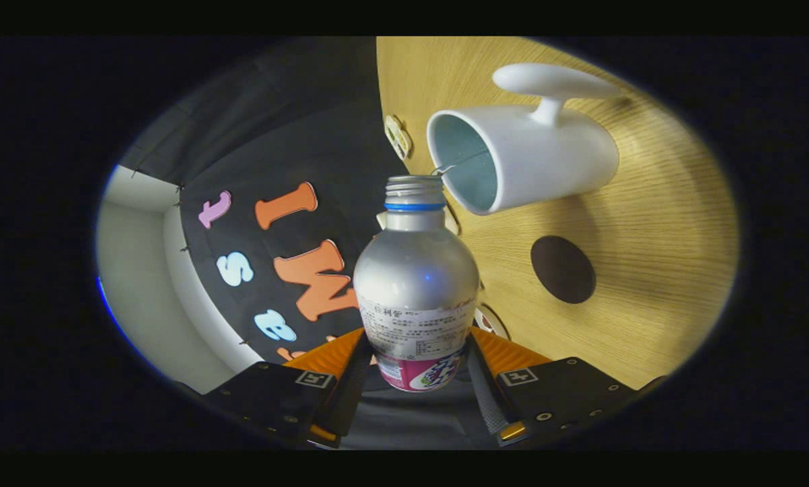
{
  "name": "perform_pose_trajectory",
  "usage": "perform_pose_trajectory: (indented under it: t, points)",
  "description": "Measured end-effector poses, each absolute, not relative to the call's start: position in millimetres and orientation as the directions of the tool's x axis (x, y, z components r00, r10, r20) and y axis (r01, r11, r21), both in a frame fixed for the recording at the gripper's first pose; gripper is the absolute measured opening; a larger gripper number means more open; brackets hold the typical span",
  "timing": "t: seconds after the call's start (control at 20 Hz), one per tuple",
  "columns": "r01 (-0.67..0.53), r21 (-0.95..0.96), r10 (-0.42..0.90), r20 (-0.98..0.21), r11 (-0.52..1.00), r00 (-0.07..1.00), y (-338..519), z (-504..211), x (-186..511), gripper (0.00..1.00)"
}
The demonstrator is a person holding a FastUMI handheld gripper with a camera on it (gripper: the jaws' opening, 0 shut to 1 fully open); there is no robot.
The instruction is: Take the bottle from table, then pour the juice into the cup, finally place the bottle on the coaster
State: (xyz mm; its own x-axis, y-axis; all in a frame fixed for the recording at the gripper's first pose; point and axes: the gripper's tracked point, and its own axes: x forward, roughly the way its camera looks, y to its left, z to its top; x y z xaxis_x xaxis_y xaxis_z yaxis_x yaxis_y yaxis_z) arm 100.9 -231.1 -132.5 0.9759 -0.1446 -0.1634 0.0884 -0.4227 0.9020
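My gripper (418, 362) is shut on a silver metal bottle (414, 284), both fingers pressing its labelled lower body. The whole view is rolled sideways, so the bottle is tipped over the wooden table (655, 223). Its uncapped mouth, with a blue ring under the threads, sits right at the rim of a white cup (533, 152) with a light blue inside. A thin stream of liquid runs from the mouth into the cup. A dark round coaster (563, 269) lies on the table beside the cup, beyond my fingers.
A small pale object (398, 135) lies on the table near its edge, behind the cup. The booth's black cloth wall (276, 169) stands past that edge, with a pale wall beyond it.
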Motion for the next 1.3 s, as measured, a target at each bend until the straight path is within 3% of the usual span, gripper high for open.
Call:
perform_pose_trajectory:
  t: [1.3]
  points:
    - [-0.01,0.862,-0.172,-0.089,-0.506,0.981,-251.5,-99.7,108.5,0.74]
